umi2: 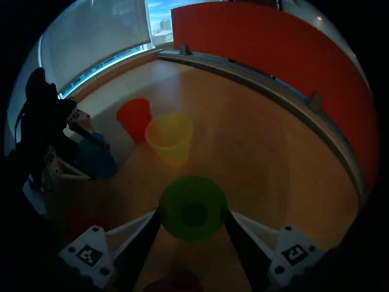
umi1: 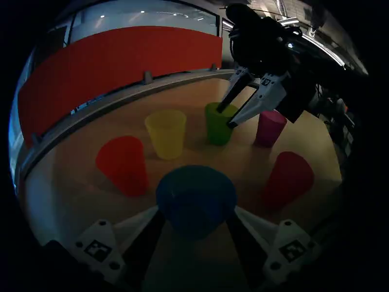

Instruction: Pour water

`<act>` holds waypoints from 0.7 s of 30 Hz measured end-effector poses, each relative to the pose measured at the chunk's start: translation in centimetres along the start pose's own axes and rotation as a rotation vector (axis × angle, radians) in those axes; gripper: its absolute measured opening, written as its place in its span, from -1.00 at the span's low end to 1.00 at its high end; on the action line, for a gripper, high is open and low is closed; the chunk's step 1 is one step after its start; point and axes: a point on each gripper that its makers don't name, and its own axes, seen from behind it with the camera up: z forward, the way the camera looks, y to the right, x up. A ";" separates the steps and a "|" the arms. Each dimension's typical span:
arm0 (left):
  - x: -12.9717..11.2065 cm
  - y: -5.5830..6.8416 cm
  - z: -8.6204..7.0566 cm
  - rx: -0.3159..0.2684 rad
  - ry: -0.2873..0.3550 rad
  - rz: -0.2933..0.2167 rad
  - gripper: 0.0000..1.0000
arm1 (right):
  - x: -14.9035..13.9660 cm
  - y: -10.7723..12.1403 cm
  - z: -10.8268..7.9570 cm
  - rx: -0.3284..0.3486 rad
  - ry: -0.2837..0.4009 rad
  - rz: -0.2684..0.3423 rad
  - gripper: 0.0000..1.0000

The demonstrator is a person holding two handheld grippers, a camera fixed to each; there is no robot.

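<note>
Between your left fingers [umi1: 133, 226] sits the blue plastic cup [umi1: 196, 199]; between your right fingers [umi2: 133, 228], the green plastic cup [umi2: 193, 208], with the yellow plastic cup [umi2: 170, 138] beyond.

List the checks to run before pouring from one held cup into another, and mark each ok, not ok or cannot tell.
1. Left gripper shut on blue cup: ok.
2. Right gripper shut on green cup: ok.
3. Either held cup filled: cannot tell.
4. Green cup upright: ok.
5. Yellow cup upright, mouth up, as a target: ok.
</note>
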 end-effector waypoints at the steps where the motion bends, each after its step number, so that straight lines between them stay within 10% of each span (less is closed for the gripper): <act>1: 0.0 0.0 0.0 0.001 0.001 0.000 0.63 | 0.0 0.0 0.0 0.001 0.003 0.003 0.84; 21: 2.4 0.1 -2.4 0.037 0.056 -0.004 0.63 | 2.1 -1.1 -3.7 0.002 0.150 -0.024 0.83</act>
